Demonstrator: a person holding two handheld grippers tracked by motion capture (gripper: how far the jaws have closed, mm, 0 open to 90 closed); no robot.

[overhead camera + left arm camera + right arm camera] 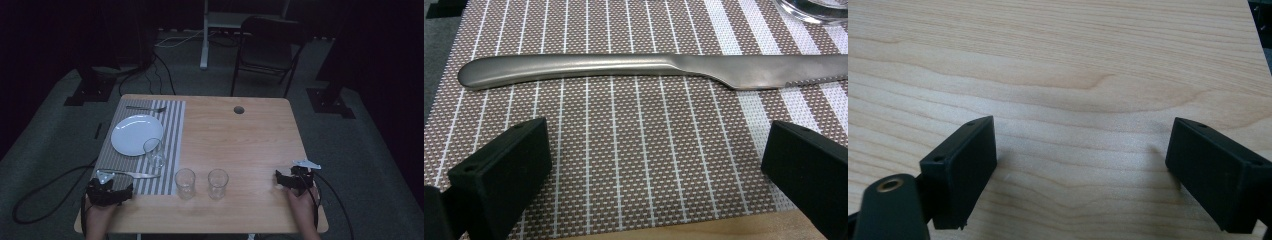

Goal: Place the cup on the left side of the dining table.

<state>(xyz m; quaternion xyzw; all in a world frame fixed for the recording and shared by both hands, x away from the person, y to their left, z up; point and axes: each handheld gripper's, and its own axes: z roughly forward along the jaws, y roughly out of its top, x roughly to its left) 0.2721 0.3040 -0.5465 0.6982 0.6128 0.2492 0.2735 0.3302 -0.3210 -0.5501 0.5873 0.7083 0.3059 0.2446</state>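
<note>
On the wooden tabletop (250, 135) a striped placemat (172, 130) covers the left part. On it lie a white plate (132, 132), a fork (146, 108) at the far edge, a glass (154, 152) touching the near right side of the plate, and a metal knife (135, 174) near the front edge. Two more empty glasses (185, 183) (218, 183) stand side by side on the bare wood, just right of the placemat and near the front.

The left claw (125, 190) rests at the front left corner, just before the knife. In the left gripper view, the left claw (656, 170) is spread wide over the placemat (634, 165), and the knife (649, 70) lies across in front of it, apart from both jaws. A clear rim (814, 10) shows at the top right corner.

The right claw (278, 181) rests on the wood at the front right, well apart from the glasses. In the right gripper view, the right claw (1080, 170) is also spread, with bare wood grain (1058, 60) between the jaws.

A round hole (239, 109) is in the tabletop near the far edge. The room is dark, with grey carpet (60, 130), a black chair (267, 50) behind the tabletop, a white post (204, 35) and cables (160, 70) on the floor.
</note>
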